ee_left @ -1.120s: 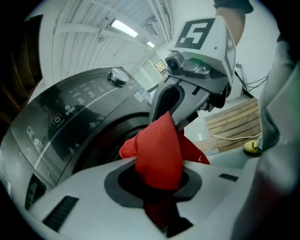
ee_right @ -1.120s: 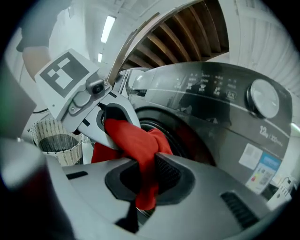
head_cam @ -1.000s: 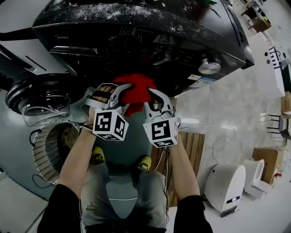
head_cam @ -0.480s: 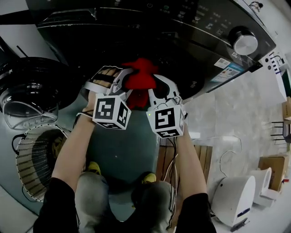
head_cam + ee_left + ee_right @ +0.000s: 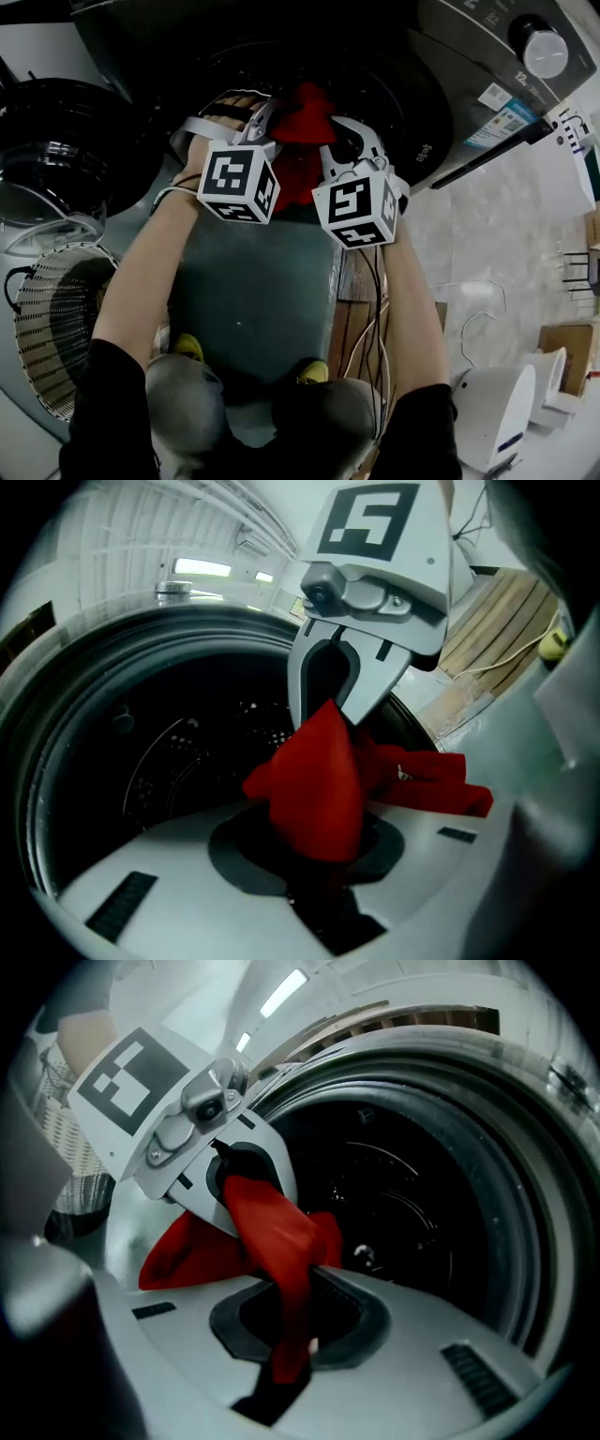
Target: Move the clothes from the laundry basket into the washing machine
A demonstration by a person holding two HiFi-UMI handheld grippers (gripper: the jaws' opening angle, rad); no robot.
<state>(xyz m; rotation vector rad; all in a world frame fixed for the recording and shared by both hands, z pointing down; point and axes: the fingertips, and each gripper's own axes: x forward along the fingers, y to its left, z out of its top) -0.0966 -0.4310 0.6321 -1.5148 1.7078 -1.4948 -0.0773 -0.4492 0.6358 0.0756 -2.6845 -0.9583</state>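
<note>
A red garment (image 5: 302, 120) hangs bunched between my two grippers at the mouth of the washing machine's dark drum (image 5: 398, 89). My left gripper (image 5: 269, 114) is shut on one end of it and my right gripper (image 5: 339, 129) is shut on the other. In the left gripper view the red garment (image 5: 314, 780) rises from my left gripper (image 5: 314, 860), with the right gripper (image 5: 336, 682) pinching it just beyond, before the drum (image 5: 141, 752). In the right gripper view the red garment (image 5: 277, 1232) runs from my right gripper (image 5: 289, 1335) across to the left gripper (image 5: 239, 1180).
The washer's round door (image 5: 52, 141) stands open at the left. A woven laundry basket (image 5: 52, 328) sits on the floor at lower left, its inside dark. A wooden pallet (image 5: 361, 319) and a white machine (image 5: 487, 412) stand to the right.
Both grippers have carried the red garment lower and forward, from in front of the washer's top panel to the drum opening. Both still hold it.
</note>
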